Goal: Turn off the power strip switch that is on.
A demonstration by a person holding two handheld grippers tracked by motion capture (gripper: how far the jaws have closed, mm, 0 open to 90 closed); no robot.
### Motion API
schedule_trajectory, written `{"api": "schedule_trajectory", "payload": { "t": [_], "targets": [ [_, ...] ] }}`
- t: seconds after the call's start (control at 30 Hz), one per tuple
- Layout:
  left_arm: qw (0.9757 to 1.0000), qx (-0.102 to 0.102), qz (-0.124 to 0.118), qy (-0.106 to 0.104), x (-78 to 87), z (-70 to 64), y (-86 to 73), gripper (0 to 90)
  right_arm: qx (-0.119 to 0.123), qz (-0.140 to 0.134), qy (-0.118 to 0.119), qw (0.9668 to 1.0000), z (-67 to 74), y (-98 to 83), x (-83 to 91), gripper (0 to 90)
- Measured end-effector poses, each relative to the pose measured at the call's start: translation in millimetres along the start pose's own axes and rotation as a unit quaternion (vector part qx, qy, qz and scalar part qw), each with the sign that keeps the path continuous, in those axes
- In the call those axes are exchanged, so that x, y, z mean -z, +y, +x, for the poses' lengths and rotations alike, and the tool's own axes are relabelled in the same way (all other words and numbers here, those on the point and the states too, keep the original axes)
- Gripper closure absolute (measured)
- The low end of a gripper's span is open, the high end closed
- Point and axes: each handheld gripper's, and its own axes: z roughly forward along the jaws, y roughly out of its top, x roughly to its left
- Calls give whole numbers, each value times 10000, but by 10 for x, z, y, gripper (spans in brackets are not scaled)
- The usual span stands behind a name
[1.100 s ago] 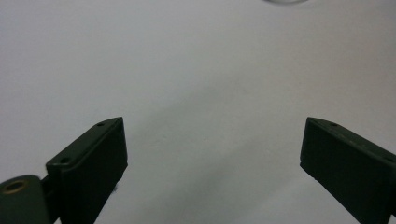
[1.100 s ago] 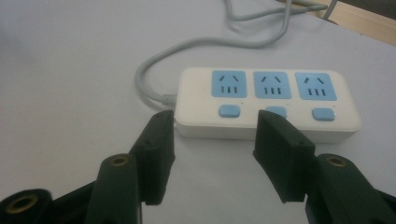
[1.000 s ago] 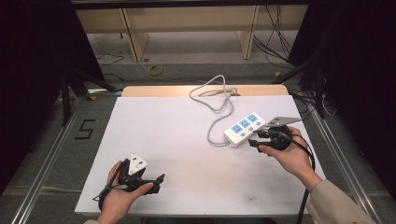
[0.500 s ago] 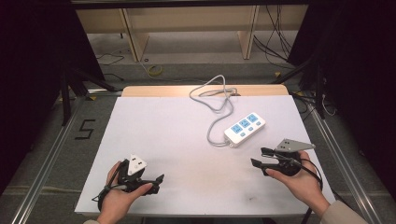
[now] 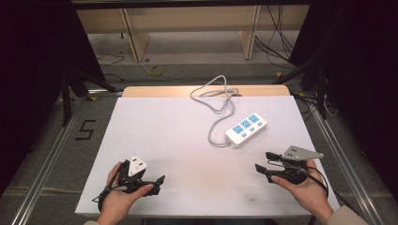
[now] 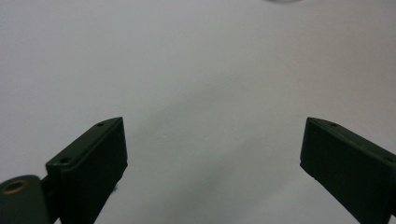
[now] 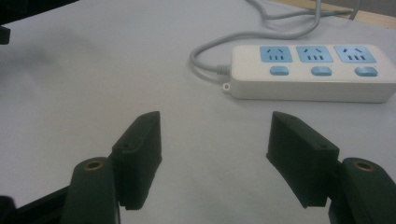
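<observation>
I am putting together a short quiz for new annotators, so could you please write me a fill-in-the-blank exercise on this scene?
1. The power strip has ___ blue sockets.
2. The jaws of the right gripper stand ___, with nothing between them.
3. The strip's grey cable runs toward the ___ edge of the table.
4. The left gripper looks down on bare ___ tabletop.

Missing words: three; open; far; white
</observation>
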Motion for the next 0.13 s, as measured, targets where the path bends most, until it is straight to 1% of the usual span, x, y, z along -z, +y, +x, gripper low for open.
{"api": "schedule_trajectory", "payload": {
  "t": [0.13],
  "targets": [
    [10000, 4, 2, -2, -5, 3, 3, 69, -6, -33, -22, 10000, -1, -4, 22, 347]
  ]
}}
